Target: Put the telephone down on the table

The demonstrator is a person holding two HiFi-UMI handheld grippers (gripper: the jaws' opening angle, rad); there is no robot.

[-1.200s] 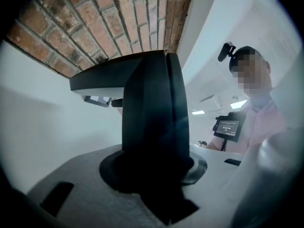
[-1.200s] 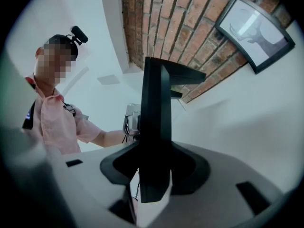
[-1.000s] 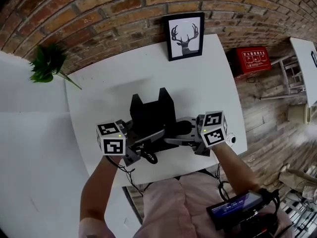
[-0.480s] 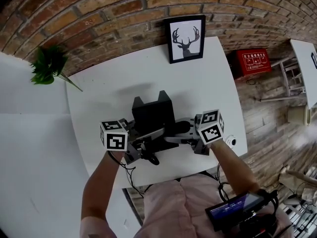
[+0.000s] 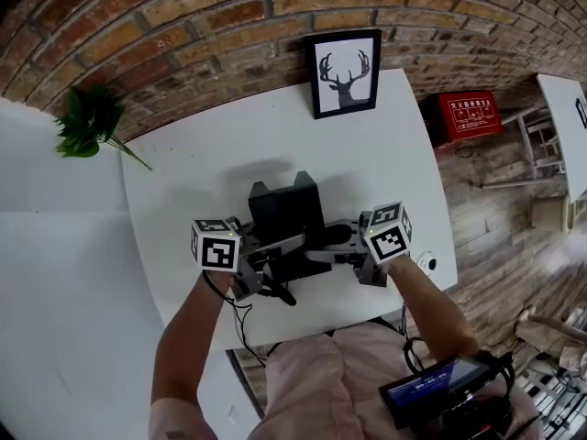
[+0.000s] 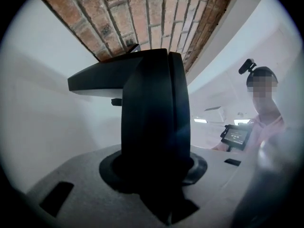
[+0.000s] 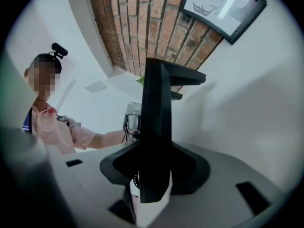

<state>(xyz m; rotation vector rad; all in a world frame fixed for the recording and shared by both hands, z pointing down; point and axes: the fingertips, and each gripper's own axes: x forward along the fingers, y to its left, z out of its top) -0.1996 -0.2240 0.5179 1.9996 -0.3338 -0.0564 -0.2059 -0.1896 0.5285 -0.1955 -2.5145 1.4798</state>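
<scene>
A black telephone (image 5: 286,216) hangs low over the white table (image 5: 183,186), held from both sides. My left gripper (image 5: 273,246) is shut on its left end, and in the left gripper view the dark body (image 6: 152,122) fills the space between the jaws. From the other side my right gripper (image 5: 323,244) is shut on the right end, where the thin black edge (image 7: 156,127) stands upright between the jaws. A black cord (image 5: 275,291) trails below the left gripper. Whether the phone's underside touches the table is hidden.
A framed deer picture (image 5: 344,71) leans on the brick wall at the table's far edge. A green plant (image 5: 87,122) stands at far left, a red box (image 5: 468,110) on the floor at right. A small white round object (image 5: 427,261) sits by the table's right edge.
Both grippers have sunk a little toward the table with the telephone between them, and their marker cubes have rolled slightly. The grip on the phone is unchanged.
</scene>
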